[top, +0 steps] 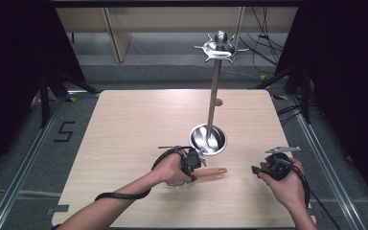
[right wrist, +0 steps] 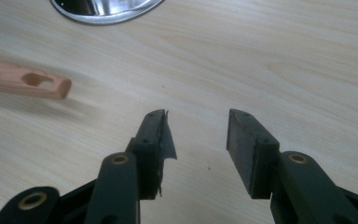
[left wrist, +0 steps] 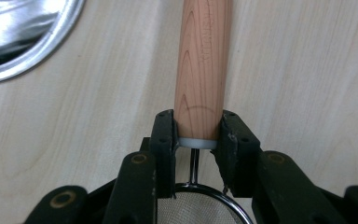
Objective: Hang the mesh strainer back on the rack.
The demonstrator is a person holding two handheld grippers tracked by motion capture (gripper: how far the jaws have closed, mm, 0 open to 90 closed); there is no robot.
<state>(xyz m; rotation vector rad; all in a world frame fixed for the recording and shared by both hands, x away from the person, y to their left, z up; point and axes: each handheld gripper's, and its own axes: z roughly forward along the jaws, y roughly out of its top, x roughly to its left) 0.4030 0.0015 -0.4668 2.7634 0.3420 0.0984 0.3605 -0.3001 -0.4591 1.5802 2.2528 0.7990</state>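
Note:
A small mesh strainer with a round wooden handle lies low over the light wooden table. My left gripper is shut on the handle's base, just above the white collar, with both pads pressed on the wood. From above, the left gripper sits in front of the steel stand, and the handle sticks out to its right. My right gripper is open over bare table with nothing between its fingers. It points left toward the handle's end, which has a hanging hole.
A steel hanging stand rises behind the left hand: a round dish base, a tall pole and a crown of hooks. The base rim lies close to the left gripper. Dark curtains flank the table.

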